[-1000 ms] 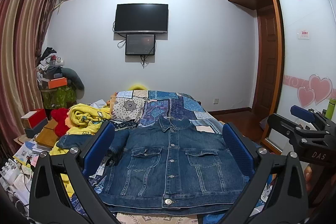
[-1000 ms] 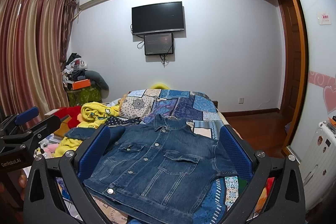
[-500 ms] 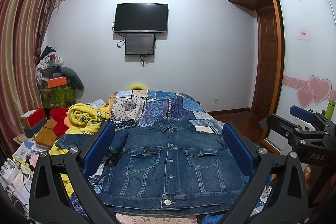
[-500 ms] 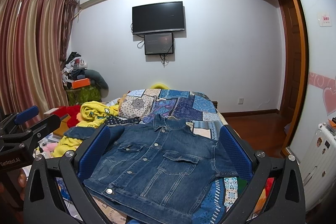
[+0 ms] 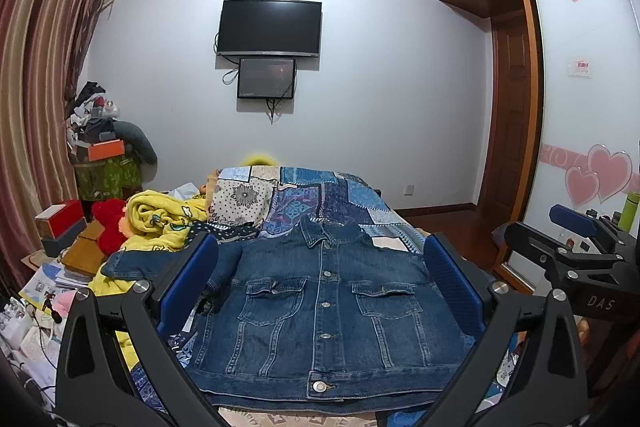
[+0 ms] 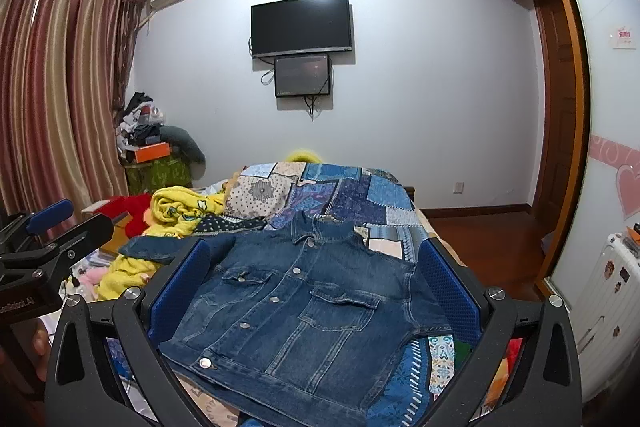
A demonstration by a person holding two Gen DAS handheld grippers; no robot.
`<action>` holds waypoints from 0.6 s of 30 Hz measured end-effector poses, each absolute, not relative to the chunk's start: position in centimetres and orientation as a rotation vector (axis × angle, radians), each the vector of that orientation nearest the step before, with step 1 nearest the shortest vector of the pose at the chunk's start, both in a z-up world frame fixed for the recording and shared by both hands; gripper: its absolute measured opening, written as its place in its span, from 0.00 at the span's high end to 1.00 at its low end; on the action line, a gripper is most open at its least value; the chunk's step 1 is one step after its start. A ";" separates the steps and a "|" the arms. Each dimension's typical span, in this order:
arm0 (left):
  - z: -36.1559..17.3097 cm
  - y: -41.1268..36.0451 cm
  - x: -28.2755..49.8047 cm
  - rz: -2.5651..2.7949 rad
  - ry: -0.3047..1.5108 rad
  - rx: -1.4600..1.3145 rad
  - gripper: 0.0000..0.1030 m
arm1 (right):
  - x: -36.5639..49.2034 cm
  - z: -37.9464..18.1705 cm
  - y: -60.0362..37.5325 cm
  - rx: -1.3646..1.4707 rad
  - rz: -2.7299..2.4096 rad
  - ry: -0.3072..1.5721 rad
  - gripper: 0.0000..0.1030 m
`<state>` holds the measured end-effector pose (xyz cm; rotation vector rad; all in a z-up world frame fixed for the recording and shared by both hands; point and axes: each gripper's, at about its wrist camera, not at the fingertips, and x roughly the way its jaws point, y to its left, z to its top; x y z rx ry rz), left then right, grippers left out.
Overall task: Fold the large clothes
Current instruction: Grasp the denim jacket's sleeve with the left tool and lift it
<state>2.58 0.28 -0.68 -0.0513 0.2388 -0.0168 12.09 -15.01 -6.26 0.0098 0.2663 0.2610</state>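
A blue denim jacket (image 5: pixel 324 311) lies buttoned and front-up on the bed, collar away from me, hem toward me. Its left sleeve (image 5: pixel 160 261) stretches out to the left; the right sleeve is not seen. My left gripper (image 5: pixel 320 275) is open and empty, held above the near end of the jacket. My right gripper (image 6: pixel 314 275) is also open and empty, above the jacket (image 6: pixel 304 311) from the right. Each gripper shows at the edge of the other's view, the right gripper (image 5: pixel 576 247) at the right and the left gripper (image 6: pixel 44 247) at the left.
The bed has a blue patchwork cover (image 5: pixel 320 199). A yellow blanket (image 5: pixel 160 219) and a red plush toy (image 5: pixel 110 223) lie left of the jacket. Boxes and papers (image 5: pixel 48 267) crowd the left floor. A wardrobe (image 5: pixel 580 147) stands at the right, and a white suitcase (image 6: pixel 608 303).
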 end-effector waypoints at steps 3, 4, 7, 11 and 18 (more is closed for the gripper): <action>-0.9 0.6 3.3 -0.015 0.246 -0.056 0.00 | 12.7 -6.4 -14.7 0.003 0.262 0.280 0.00; -1.0 0.8 3.6 -0.014 0.249 -0.058 0.00 | 13.0 -6.5 -14.6 0.001 0.262 0.286 0.00; -1.4 1.3 4.8 -0.007 0.263 -0.067 0.00 | 13.9 -6.7 -14.1 -0.007 0.265 0.308 0.00; -2.1 2.5 6.9 0.013 0.289 -0.086 0.00 | 15.5 -7.1 -13.4 -0.019 0.268 0.345 0.00; -3.8 6.3 11.6 0.081 0.332 -0.135 0.00 | 19.2 -8.4 -11.9 -0.047 0.275 0.415 0.00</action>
